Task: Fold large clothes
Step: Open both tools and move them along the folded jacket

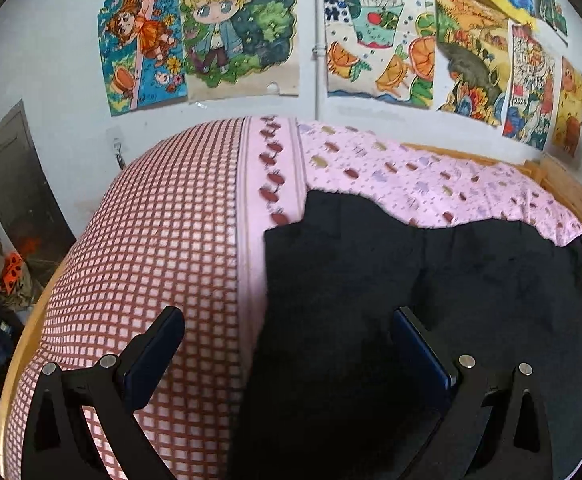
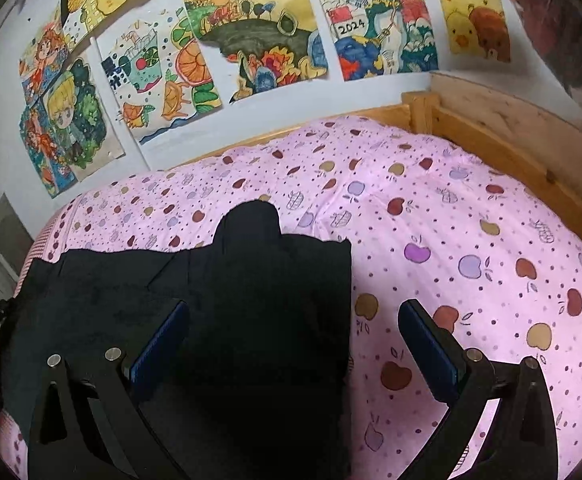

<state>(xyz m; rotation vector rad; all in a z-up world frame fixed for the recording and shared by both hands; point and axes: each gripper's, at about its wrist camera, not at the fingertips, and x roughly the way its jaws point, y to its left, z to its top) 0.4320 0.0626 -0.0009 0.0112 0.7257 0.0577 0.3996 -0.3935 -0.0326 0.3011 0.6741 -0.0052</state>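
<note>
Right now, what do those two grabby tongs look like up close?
Both match. The left tongs and right tongs have black angular frames with triangular cut-outs, round silver bolts near the joints, and flat rectangular dark-blue ribbed pads lining each finger. No cables, sleeves or markings show.

We see a large black garment (image 2: 219,300) of soft, matte cloth lying flat and partly folded on the pink apple-print bedspread (image 2: 451,240), its far edge uneven, with a rounded flap sticking out toward the wall.
</note>
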